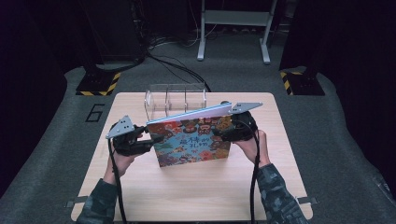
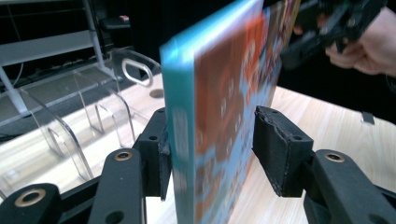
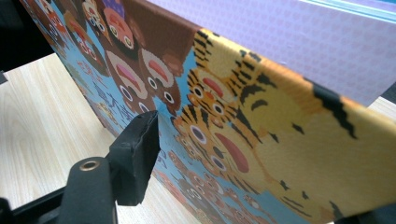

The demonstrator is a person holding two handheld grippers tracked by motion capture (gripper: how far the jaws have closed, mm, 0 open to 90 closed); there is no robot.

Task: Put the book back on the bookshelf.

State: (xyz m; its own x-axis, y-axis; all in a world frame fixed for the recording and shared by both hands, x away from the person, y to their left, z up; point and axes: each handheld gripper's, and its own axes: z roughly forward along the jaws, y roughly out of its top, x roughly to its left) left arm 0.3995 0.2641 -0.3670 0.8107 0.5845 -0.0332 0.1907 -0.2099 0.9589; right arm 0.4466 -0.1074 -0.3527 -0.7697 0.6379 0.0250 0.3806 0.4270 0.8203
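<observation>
Left jaws spread around the glossy flat book (image 1: 192,142); right jaws' grip perhaps loose.

Light falls from above onto the desk (image 1: 196,196), which is evenly bright, while the room beyond its far edge and to both sides lies in near darkness. The picture book (image 1: 192,144) casts only a faint shadow. In the left gripper view the book's cover (image 2: 233,121) is smeared by blur; the acrylic rack (image 2: 88,116) catches pale glare.
</observation>
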